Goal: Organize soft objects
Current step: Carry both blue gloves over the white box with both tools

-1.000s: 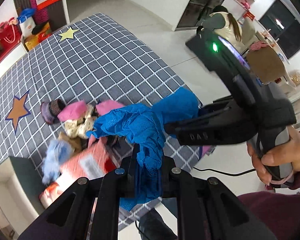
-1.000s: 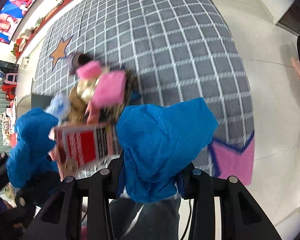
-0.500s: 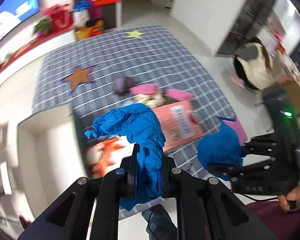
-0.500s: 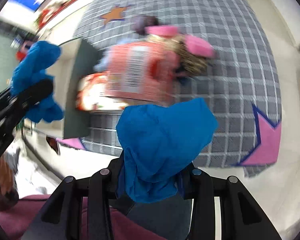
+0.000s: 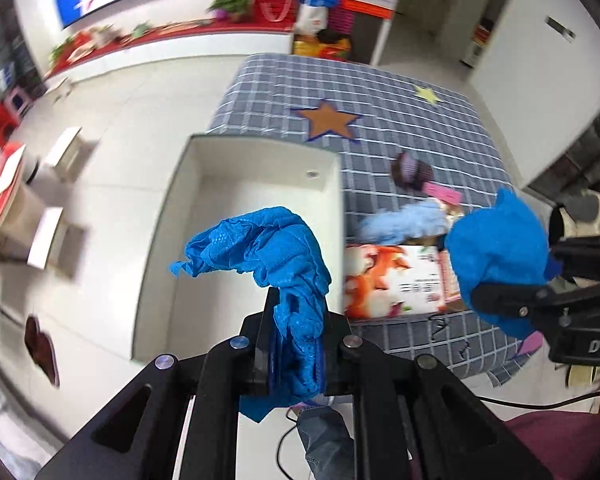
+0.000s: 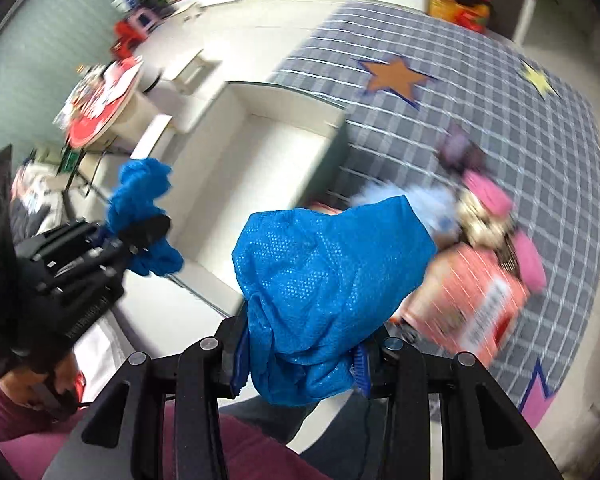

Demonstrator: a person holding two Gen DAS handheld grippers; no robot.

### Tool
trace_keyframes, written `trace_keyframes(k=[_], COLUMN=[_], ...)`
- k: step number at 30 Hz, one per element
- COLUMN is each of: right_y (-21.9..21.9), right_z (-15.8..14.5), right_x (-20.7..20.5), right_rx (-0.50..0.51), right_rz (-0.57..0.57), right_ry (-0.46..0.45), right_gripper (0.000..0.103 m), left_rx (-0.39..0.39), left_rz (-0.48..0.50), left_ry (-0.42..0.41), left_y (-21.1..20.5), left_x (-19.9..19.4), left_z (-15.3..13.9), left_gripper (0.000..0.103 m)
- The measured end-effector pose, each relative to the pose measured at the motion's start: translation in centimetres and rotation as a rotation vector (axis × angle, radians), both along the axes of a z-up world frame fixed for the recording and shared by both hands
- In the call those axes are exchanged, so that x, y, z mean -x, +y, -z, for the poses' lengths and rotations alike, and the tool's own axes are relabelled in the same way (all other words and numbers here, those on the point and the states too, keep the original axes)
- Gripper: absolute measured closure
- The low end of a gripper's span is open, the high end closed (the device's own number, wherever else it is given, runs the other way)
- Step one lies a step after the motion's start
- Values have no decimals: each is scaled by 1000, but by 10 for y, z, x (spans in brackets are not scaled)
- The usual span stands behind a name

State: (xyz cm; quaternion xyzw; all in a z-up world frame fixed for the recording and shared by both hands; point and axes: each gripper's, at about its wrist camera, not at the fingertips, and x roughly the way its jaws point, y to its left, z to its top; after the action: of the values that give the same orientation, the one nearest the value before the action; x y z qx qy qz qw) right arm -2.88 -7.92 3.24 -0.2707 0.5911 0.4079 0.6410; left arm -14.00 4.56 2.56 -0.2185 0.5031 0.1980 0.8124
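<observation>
Grey checked rug point(image 5: 400, 92) on the floor, white box point(image 5: 204, 184) at its edge. Blue cloth point(image 5: 268, 248) stretched above the box, clamped at one end in left hand-held gripper point(image 5: 296, 340), other end point(image 6: 320, 280) in right hand-held gripper point(image 6: 300, 360). Pink slippers point(image 6: 496, 200) and printed packet point(image 5: 392, 280) piled on the rug.

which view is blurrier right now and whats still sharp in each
Right wrist view: heavier motion blur, smearing the pink-and-red pile; the blue cloth in the right claw stays crisp. Left wrist view: mostly sharp on the white bin, blurred only at its left edge.
</observation>
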Motion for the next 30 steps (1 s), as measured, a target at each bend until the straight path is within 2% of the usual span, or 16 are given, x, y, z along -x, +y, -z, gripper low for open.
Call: trace_keyframes(k=[5, 12, 30], right_y=[43, 71, 90], right_z=[-3, -2, 0], right_x=[21, 30, 31], right_rx=[9, 28, 31], right_rz=[-105, -186, -211], right_ry=[10, 19, 30], right_gripper=[62, 62, 62], left_rx=[18, 19, 27], left_rz=[-76, -113, -136], left_ry=[12, 19, 34], left_y=[15, 23, 31], left_x=[19, 24, 23], left_z=[8, 13, 23], left_gripper=[88, 88, 88])
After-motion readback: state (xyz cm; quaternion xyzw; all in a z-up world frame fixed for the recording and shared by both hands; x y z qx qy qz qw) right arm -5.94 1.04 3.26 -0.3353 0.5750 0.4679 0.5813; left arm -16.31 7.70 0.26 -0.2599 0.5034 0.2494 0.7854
